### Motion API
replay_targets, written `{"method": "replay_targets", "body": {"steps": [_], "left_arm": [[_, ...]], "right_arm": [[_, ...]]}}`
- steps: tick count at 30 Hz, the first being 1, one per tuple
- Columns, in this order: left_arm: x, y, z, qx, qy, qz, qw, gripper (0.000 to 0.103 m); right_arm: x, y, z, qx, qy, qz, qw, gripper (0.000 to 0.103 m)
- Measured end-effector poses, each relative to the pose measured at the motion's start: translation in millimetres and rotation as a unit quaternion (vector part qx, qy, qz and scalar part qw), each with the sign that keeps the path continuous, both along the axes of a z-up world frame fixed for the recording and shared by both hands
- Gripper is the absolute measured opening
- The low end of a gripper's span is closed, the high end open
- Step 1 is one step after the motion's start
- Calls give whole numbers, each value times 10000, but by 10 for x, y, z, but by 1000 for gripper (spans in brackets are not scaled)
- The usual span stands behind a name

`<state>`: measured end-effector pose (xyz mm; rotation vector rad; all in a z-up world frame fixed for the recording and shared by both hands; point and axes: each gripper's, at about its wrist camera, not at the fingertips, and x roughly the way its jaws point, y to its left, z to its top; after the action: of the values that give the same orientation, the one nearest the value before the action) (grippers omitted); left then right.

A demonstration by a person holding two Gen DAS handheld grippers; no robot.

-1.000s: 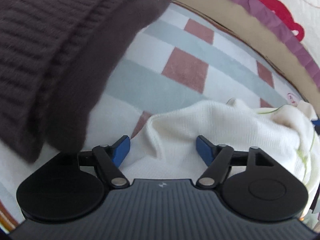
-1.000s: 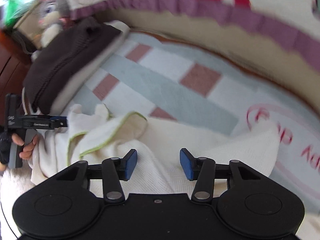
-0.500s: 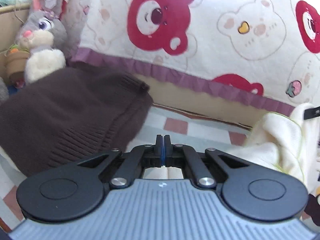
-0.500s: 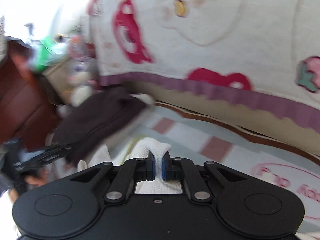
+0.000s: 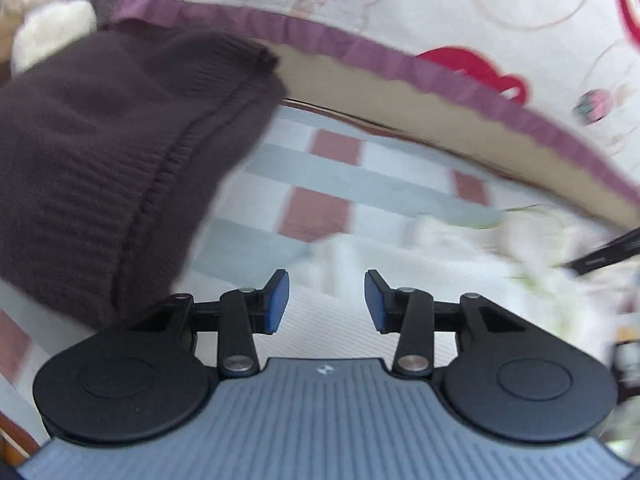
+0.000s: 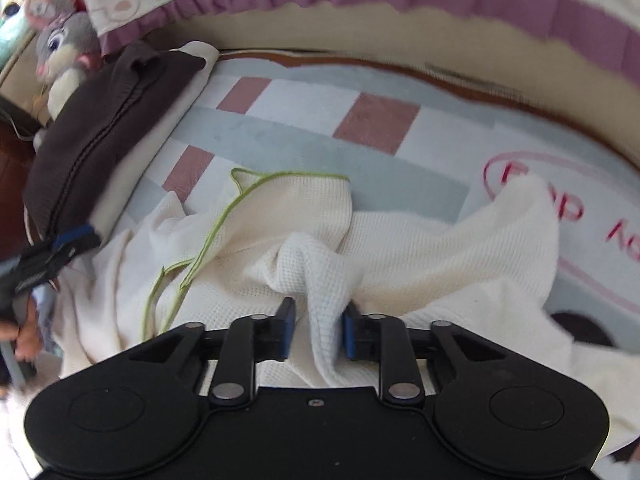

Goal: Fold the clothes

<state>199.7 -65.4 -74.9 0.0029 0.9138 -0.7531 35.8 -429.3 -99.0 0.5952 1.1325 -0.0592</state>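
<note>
Both grippers' fingers reopened since half-second ago: left (image 5: 325, 302) empty, right (image 6: 317, 330) straddling cream garment (image 6: 400, 248) fold.

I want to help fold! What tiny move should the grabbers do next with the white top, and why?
Probably the right gripper backs off the white top. Its jaws have just been opening, with a ridge of cloth between them, and the left gripper is open and empty, so the top seems dropped.
</note>
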Motion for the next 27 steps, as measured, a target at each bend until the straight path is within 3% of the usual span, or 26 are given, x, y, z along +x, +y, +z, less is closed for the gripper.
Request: {"method": "replay_targets", "body": {"steps": [2,4,5,6,9,10,11,12,14,17,22,23,24,25,26,27], "left_arm": [[-78,30,12,-396,678,152,9968,53],[-188,-18,-25,-392,1089,64,9933,56],[-254,-78,-47,-219,1102,-12,9937,57],[-308,-134,-76,-64,1119,-45,9937,60],[-404,-257,-190,191,1193,74,9926,65],[-452,-268,-202,240,1071,75,9939,62],[-508,-280,-196,356,874,47,9955,24],[-576,-290,-163,576,560,-22,9968,0],[-684,-217,-34,670,52,-44,9977,0],[-761,-59,213,914,-575,141,9941,0],[-751,294,652,1536,-1560,693,9733,0],[-731,383,736,1692,-1746,889,9659,0],[-744,463,809,2022,-2100,1139,9498,0],[-790,531,868,2511,-2595,1410,9218,0],[-836,599,927,2985,-3074,1671,8880,0],[-854,684,982,3252,-3332,1898,8644,0]], "right_arm": [[15,19,-63,171,89,-103,9998,38],[65,45,-115,231,183,-145,9995,41],[81,46,-138,202,228,-144,9994,50],[90,59,-152,178,263,-126,9994,53],[97,108,-189,39,265,39,9996,53],[88,134,-178,-24,217,153,9996,47],[82,162,-161,-103,143,308,9994,19],[69,184,-118,-181,49,473,9987,9],[33,209,-6,-346,-175,705,9968,9],[-10,151,152,-354,-482,596,9964,9],[-54,95,307,-524,-672,400,9956,9],[-50,99,329,-538,-684,400,9954,9],[-51,105,352,-555,-693,405,9952,9],[-54,110,376,-575,-703,410,9950,9],[-59,123,401,-626,-699,447,9946,9],[-66,138,427,-686,-691,494,9940,9]]}}
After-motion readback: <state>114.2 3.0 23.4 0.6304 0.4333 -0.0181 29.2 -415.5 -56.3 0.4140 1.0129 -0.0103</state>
